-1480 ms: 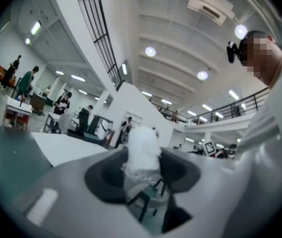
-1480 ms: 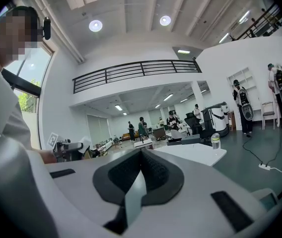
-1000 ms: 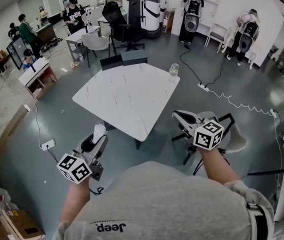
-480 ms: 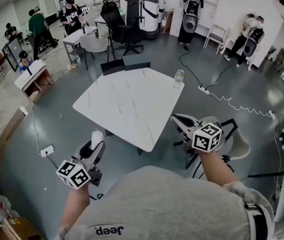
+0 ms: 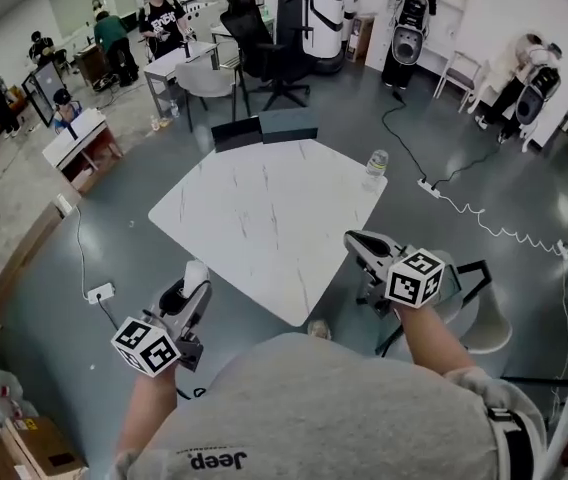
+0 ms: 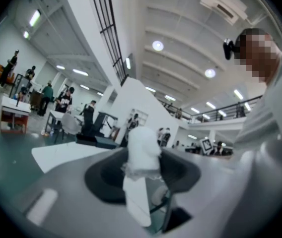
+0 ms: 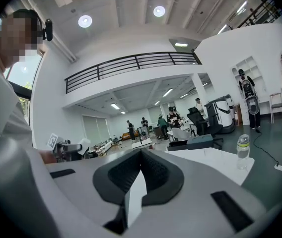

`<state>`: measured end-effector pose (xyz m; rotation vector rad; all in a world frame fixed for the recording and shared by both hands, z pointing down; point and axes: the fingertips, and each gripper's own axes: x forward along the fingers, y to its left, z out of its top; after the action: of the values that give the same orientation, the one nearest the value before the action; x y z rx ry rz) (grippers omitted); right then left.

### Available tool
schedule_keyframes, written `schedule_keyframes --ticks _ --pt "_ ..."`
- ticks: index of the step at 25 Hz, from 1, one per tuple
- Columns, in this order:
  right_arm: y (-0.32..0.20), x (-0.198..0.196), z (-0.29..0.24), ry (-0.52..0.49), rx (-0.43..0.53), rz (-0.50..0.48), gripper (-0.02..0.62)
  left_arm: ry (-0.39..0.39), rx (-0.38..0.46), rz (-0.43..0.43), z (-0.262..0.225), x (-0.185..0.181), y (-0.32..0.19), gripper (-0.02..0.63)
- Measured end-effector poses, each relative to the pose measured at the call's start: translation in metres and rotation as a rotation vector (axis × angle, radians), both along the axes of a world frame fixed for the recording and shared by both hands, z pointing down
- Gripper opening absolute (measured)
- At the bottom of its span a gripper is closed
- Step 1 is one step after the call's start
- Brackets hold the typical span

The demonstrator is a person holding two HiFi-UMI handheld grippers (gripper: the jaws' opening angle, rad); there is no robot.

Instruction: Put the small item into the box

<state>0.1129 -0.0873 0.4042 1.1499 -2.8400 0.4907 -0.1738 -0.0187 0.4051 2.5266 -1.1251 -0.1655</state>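
Gripped item point(image 5: 197, 267) in left gripper point(image 5: 194, 278), jaws pinched on white lump, off near-left side of table point(image 5: 264, 218), not over top. Held right gripper point(image 5: 356, 240) clenched, jaws met, nothing between, off near-right side. Saw box point(image 5: 289, 125) at far table edge, well apart from item. Spotted bottle point(image 5: 375, 164) at far-right corner. Noted people point(image 5: 164, 18) far back.

I see my head camera looking steeply down over the left tongs point(image 5: 194, 273) and right tongs point(image 5: 352, 238), each tongs camera close behind its jaws, tilted upward, all three sharing the table point(image 5: 264, 208) ahead of them
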Motion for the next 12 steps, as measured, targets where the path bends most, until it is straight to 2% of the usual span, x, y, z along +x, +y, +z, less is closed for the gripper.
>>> schedule_keyframes --ticks 7,12 --pt "-0.107 0.023 0.019 -0.045 -0.023 -0.134 0.003 0.032 -0.033 -0.136 0.002 0.038 -0.078 0.186" --pt "-0.171 0.034 0.029 -0.061 -0.039 -0.222 0.003 0.02 -0.069 -0.203 0.001 0.068 -0.131 0.186"
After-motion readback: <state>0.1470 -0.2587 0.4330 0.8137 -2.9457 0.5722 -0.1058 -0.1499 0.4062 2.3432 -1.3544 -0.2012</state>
